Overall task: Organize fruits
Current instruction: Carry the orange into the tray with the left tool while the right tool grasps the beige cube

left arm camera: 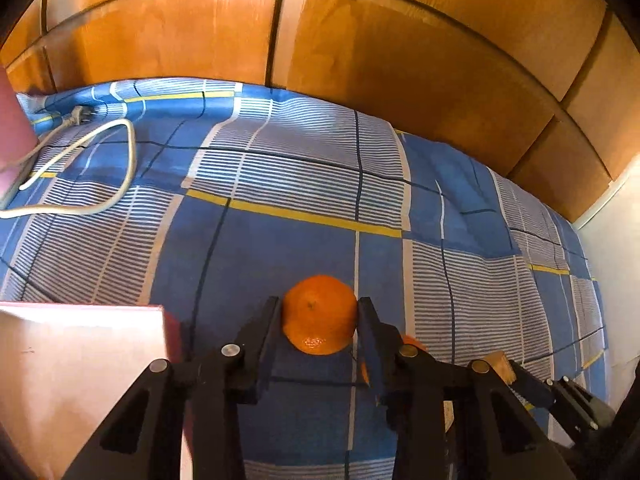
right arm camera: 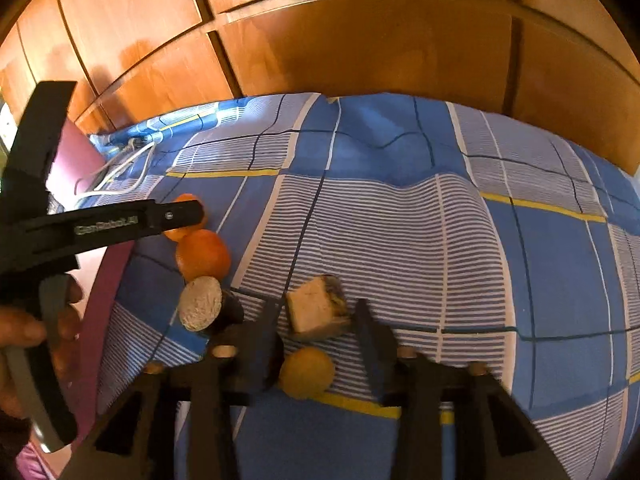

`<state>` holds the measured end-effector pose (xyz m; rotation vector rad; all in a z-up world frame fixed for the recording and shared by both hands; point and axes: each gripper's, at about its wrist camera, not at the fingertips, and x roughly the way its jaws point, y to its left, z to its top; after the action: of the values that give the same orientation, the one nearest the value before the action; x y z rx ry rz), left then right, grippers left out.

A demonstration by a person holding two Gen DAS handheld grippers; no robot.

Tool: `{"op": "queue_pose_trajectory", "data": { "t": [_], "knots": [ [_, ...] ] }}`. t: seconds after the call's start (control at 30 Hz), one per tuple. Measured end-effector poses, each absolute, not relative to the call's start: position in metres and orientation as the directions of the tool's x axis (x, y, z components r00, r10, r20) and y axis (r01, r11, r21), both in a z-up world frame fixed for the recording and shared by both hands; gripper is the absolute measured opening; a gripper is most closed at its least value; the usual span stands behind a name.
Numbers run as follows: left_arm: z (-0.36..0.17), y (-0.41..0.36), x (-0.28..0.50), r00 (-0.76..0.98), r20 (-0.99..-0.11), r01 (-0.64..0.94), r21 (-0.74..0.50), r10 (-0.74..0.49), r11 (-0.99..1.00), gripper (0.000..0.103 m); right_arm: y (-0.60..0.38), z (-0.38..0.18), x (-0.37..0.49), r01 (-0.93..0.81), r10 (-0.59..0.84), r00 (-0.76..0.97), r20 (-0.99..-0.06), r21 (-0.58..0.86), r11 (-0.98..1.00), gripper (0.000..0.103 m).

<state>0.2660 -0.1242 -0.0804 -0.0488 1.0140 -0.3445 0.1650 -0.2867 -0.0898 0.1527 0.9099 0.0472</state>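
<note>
Left gripper (left arm camera: 319,312) clamped on the orange (left arm camera: 319,314), mid-bed (left arm camera: 288,168). Right gripper (right arm camera: 316,320) seemingly unclenched around the cut chunk (right arm camera: 316,310). Risk: round fruit rolling off soft bedding.

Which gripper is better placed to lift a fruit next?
Left. The left gripper has its fingers against both sides of the orange on the bedsheet. The right gripper brackets only a pale block, apparently not gripped.
</note>
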Motion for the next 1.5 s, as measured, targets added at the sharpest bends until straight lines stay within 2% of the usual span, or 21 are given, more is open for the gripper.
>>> {"op": "queue_pose_trajectory", "data": {
  "t": [0.53, 0.87, 1.2, 1.5],
  "knots": [
    [-0.061, -0.113, 0.21, 0.524, -0.801, 0.263, -0.173, -0.291, 0.949, 0.038, -0.282, -0.088, 0.162, 0.034, 0.061, 0.608, -0.792, 0.102, 0.994, 0.035],
    [-0.042, -0.105, 0.17, 0.562, -0.774, 0.263, -0.166, -0.291, 0.95, 0.038, -0.266, -0.067, 0.137, 0.011, 0.045, 0.669, -0.742, 0.07, 0.998, 0.035],
    [-0.024, -0.083, 0.122, 0.602, -0.742, 0.259, -0.167, -0.294, 0.951, 0.038, -0.247, -0.059, 0.096, -0.056, 0.106, 0.662, -0.742, 0.092, 0.994, 0.035],
    [-0.018, -0.048, 0.078, 0.647, -0.72, 0.215, -0.144, -0.251, 0.966, 0.038, -0.232, -0.087, 0.062, -0.1, 0.172, 0.592, -0.788, 0.14, 0.985, 0.035]
  ]
}}
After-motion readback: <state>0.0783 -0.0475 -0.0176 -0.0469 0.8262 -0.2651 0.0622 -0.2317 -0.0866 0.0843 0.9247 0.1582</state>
